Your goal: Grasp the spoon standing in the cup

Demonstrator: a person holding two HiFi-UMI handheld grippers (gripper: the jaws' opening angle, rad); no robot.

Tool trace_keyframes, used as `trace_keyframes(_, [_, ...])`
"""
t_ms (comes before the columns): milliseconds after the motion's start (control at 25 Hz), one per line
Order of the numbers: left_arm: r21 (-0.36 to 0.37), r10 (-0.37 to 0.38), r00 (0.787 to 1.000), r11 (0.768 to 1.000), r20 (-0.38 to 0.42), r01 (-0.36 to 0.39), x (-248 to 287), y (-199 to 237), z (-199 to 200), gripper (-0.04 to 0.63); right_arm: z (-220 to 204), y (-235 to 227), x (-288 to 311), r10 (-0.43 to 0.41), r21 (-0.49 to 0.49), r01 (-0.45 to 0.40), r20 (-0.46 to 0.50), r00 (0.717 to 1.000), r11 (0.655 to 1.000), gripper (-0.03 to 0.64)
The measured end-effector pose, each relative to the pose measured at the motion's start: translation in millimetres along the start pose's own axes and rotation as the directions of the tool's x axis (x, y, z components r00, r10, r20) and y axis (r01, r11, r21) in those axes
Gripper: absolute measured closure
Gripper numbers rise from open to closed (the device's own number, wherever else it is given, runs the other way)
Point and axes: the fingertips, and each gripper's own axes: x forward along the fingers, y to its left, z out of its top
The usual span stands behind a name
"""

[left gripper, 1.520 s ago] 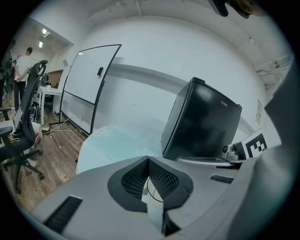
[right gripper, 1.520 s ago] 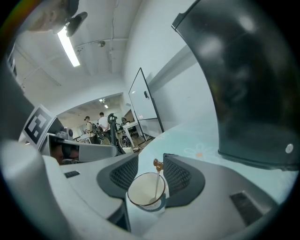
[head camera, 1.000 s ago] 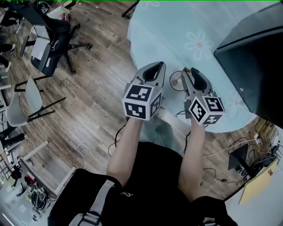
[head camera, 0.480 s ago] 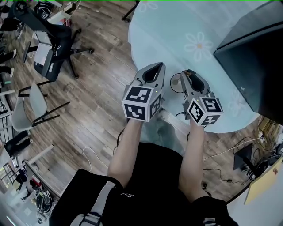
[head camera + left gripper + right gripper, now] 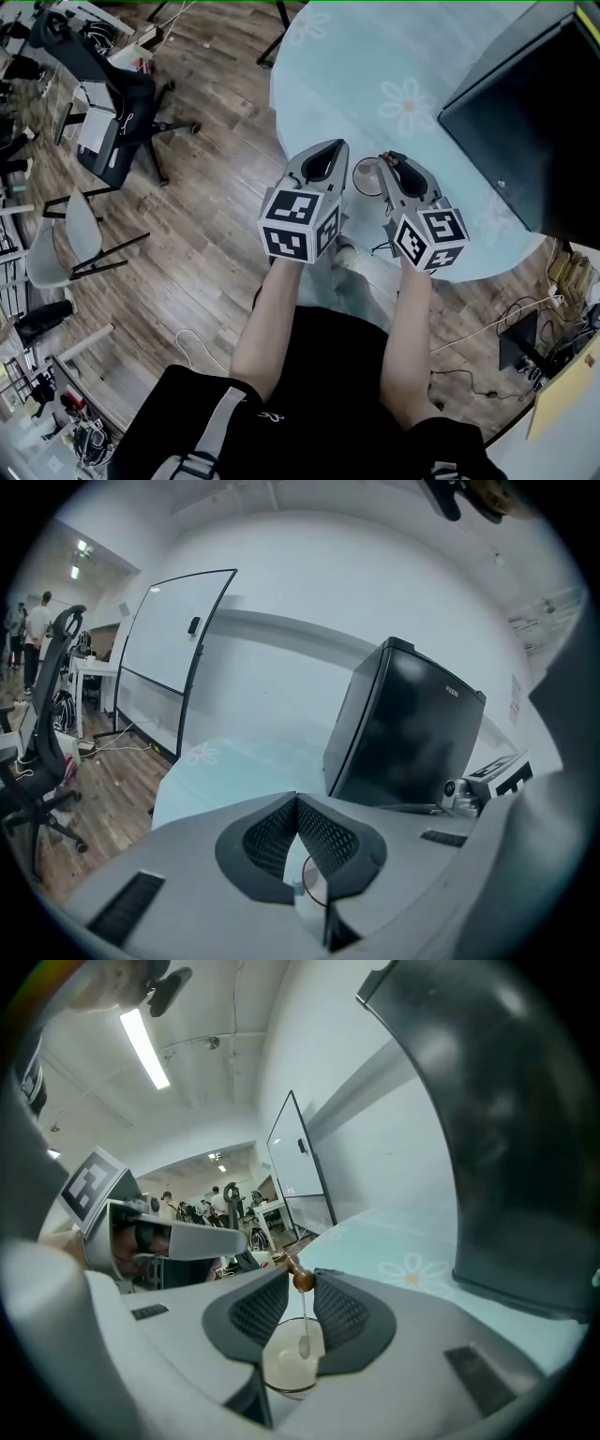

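Right gripper [image 5: 302, 1277] narrowed, closing, spoon [image 5: 305, 1327] between jaws

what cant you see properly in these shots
Right gripper view: cup base hidden behind the right gripper, whose jaws are closing around the spoon.
Head view: that gripper hides most of the spoon; only the cup's rim shows.
Left gripper view: the left gripper's shut jaws cover most of the cup.
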Motion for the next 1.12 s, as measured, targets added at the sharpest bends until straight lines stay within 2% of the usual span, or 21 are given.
trace_keyframes(40, [0.002, -0.001, 1.0, 1.0, 0.008, 0.001, -2.5, -2.4, 2.6, 0.595, 3.3, 1.6, -2.9, 0.0, -0.01, 0.0, 0.005, 1.0, 1.0, 0.53])
trace_keyframes(80, [0.005, -0.001, 1.0, 1.0, 0.017, 0.001, -5.0, -4.6, 5.2, 0.595, 6.5, 3.3, -5.9, 0.001, -0.02, -0.001, 0.009, 1.0, 1.0, 0.572])
trace_keyframes(520, [0.054, -0.019, 0.99, 0.998, 0.136, 0.011, -34.9, -36.0, 44.0, 0.595, 64.8, 27.5, -44.7, 0.04, -0.132, -0.023, 0.125, 0.991, 0.991, 0.572])
trace_keyframes(880, [0.111, -0.044, 0.969, 0.994, 0.244, 0.017, -66.5, -68.0, 85.2, 0.595, 115.9, 50.3, -89.3, 0.092, -0.203, -0.04, 0.249, 0.964, 0.978, 0.572])
trace_keyframes(1120, [0.139, -0.06, 0.953, 0.99, 0.296, 0.019, -84.8, -83.1, 103.2, 0.595, 137.4, 65.1, -110.9, 0.115, -0.243, -0.042, 0.297, 0.948, 0.969, 0.572])
